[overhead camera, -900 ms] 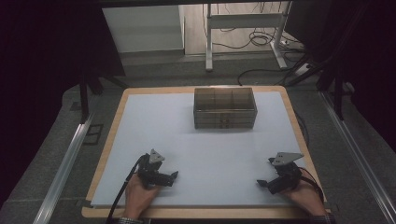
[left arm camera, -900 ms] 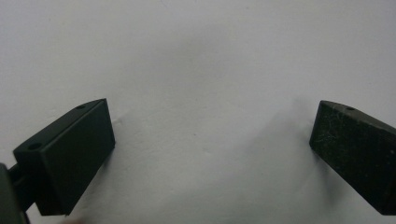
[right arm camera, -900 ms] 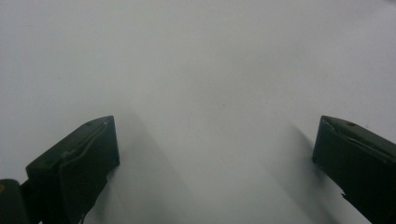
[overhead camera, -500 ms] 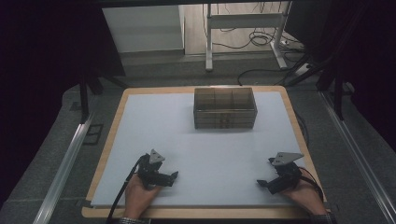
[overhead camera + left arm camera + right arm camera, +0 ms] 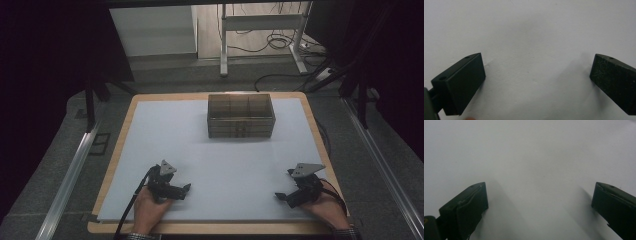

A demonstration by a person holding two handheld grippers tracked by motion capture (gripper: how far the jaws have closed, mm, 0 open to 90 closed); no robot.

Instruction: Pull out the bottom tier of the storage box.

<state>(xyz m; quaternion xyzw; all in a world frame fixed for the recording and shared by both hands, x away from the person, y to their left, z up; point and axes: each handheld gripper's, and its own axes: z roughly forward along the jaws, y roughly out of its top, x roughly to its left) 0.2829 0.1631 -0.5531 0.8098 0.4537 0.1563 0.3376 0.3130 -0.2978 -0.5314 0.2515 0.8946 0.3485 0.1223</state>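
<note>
Box [image 5: 241, 116]: clear, divided into compartments, at far middle of white mat [image 5: 225, 165], nothing seen inside. Standing upright, long side facing the person. Well apart from both grippers.

Left gripper [image 5: 185, 189]: near side of box, off to its left, close to mat's front edge. Held in left hand [image 5: 149, 209], lying low on mat, pointing right. Jaws wide apart, nothing between them; in left gripper view, bare mat [image 5: 534, 50] in the gap. Grey plate [image 5: 167, 167] on top, cable [image 5: 131, 210] trailing back past mat's front edge.

Right gripper [image 5: 283, 197]: near side of box, off to its right, also close to front edge. Held in right hand [image 5: 327, 207], pointing left toward left gripper. Jaws spread wide, empty; in right gripper view, plain mat [image 5: 534, 165] and jaw shadows between them. Grey plate [image 5: 307, 169] on top.

Both grippers level with each other, well apart, box beyond and between them. Wooden board [image 5: 127, 120] under mat, edge showing all round.
</note>
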